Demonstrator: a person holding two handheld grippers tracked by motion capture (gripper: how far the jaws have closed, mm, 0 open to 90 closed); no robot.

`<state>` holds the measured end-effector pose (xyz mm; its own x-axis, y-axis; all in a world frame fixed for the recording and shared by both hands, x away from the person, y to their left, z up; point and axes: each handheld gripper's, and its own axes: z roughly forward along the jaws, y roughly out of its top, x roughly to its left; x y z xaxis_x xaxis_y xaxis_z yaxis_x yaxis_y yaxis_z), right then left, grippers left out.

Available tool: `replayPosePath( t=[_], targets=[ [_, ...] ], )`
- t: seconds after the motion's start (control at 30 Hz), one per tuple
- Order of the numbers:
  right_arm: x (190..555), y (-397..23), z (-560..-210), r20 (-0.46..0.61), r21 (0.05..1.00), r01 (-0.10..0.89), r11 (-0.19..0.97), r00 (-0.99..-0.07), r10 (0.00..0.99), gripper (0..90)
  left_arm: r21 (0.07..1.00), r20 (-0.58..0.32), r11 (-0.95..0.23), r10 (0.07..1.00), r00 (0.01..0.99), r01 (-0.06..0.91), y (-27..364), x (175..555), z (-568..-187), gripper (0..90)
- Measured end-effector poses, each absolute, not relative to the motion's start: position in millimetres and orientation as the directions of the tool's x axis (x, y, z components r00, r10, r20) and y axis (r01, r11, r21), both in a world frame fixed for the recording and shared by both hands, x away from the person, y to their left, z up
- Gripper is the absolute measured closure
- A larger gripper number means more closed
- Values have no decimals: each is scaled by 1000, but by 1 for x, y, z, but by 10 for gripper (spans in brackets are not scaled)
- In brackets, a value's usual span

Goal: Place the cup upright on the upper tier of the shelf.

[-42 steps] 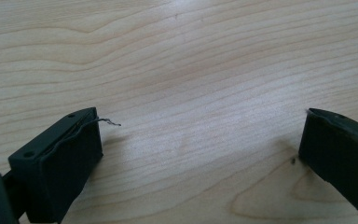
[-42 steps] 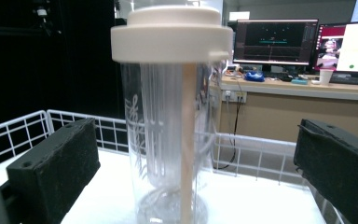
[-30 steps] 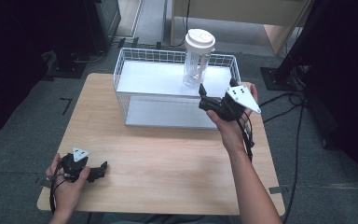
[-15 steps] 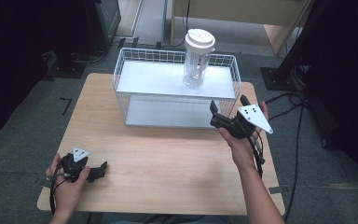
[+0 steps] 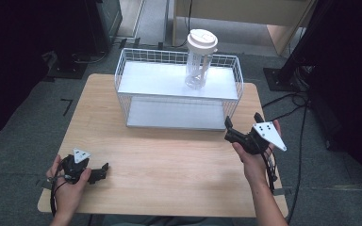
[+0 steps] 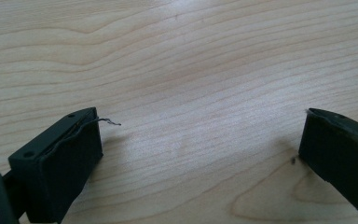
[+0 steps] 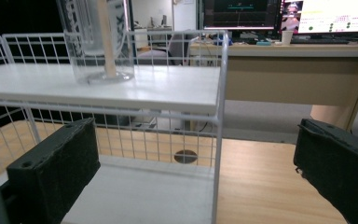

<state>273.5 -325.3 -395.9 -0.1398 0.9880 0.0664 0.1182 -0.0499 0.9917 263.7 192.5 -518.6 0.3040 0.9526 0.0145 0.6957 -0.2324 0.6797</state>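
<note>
A clear plastic tumbler with a white lid (image 5: 199,60) stands upright on the top shelf of a white wire rack (image 5: 178,88) at the back of the wooden table (image 5: 169,155). The tumbler's base (image 7: 100,46) appears in the right gripper view. My right gripper (image 5: 232,127) is open and empty, held in front of the rack's right front corner (image 7: 219,116) and apart from it. My left gripper (image 5: 104,170) rests low at the table's front left, open, with bare wood (image 6: 191,102) between its jaws.
The rack has a lower white shelf (image 5: 176,113) near table level. Behind the table stand a desk with monitors (image 7: 284,18) and dark stands. Cables (image 5: 301,108) lie on the floor at the right. A round hole (image 7: 185,156) marks the tabletop behind the rack.
My right gripper has drawn back from the rack's top shelf, moving down and toward the person, empty. The tumbler stays on the shelf. The left gripper has not moved.
</note>
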Motion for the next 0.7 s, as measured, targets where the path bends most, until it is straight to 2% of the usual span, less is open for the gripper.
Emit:
replayPosePath(
  t=[0.7],
  targets=[
    [243, -364, -455, 81, 972, 227, -66, -58, 995, 0, 680, 14, -232, 953, 304, 695, 192, 264, -519, 0]
  ],
)
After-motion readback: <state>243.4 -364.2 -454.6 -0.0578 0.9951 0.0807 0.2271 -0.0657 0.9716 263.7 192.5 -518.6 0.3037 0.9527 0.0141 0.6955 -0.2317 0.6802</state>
